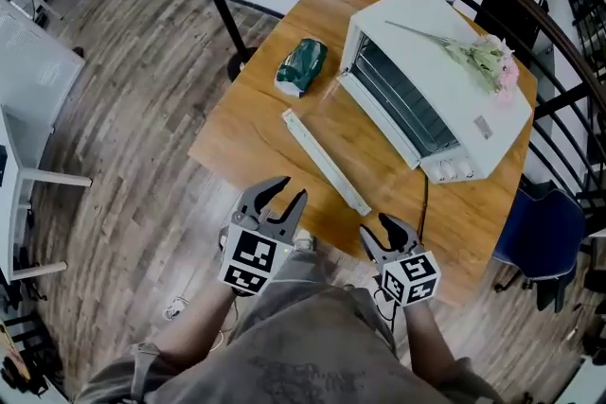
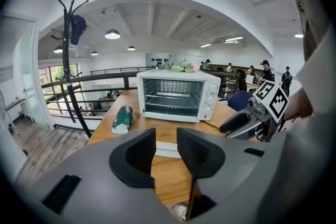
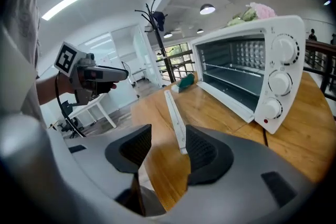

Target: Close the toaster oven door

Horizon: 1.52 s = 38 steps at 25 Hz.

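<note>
Stands at the near edge of the table [image 1: 237,132] with both claws idle and empty. Holds the left gripper [image 1: 289,191] at 6 o'clock in the head view, jaws narrowly parted with nothing gripped between them. Holds the right gripper [image 1: 377,230] just to its 3 o'clock, jaws a little wider, likewise on nothing. Finds the oven [image 1: 445,43] up at 1 o'clock on the table, mouth facing 7 o'clock, with the door [image 1: 355,132] dropped open flat over the wood and not yet shut. Reads the handle [image 1: 325,161] as a long white bar along the door's free edge, running from 11 o'clock to 5 o'clock, on the side away from the oven's lower lip. Places that bar at about 12 o'clock from both claws, its 5 o'clock end closest to the right gripper, which in its own view looks nearly along the bar between its jaws. Judges the right the nearer hand for the lift, with the left facing the bar more side-on. Calls for catching the bar and swinging it up and over toward 1 o'clock until the door meets the oven's front. Notes a green packet [image 1: 301,66] at 11 o'clock of the door, apart from it, and flowers [image 1: 483,57] on the oven's top, neither likely in the swing's path.
</note>
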Each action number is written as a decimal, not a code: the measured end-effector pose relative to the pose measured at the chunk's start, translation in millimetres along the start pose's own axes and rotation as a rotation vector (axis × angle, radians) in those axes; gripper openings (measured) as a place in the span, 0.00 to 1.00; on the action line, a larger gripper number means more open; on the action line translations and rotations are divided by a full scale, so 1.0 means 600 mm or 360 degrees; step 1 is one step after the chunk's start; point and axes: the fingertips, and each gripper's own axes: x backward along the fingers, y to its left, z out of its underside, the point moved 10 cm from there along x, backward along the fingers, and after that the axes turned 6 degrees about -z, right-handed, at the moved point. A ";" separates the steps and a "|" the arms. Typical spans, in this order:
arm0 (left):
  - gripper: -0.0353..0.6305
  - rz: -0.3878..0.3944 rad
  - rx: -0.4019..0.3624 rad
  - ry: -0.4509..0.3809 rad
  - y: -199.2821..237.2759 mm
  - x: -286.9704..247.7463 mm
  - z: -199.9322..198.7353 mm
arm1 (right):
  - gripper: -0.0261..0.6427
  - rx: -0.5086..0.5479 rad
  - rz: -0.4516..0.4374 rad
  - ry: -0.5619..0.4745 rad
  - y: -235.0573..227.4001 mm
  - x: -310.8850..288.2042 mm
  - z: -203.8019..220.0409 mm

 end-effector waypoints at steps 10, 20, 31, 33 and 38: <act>0.26 0.0180 0.0074 0.0242 0.038 -0.088 0.094 | 0.36 -0.0197 0.0137 0.0266 -0.052 -0.068 0.069; 0.26 0.0155 0.0169 0.0363 0.022 -0.132 0.121 | 0.36 -0.0022 -0.0004 0.0337 -0.070 -0.125 0.102; 0.24 0.0079 0.0196 0.0399 -0.024 -0.127 0.098 | 0.24 -0.0097 -0.0046 0.0022 -0.067 -0.117 0.086; 0.24 0.0069 0.0196 0.0386 -0.035 -0.115 0.083 | 0.24 -0.0136 -0.0099 -0.0047 -0.069 -0.100 0.071; 0.23 0.0010 0.0156 0.0335 -0.045 -0.082 0.049 | 0.24 -0.0276 -0.0210 -0.0212 -0.083 -0.059 0.022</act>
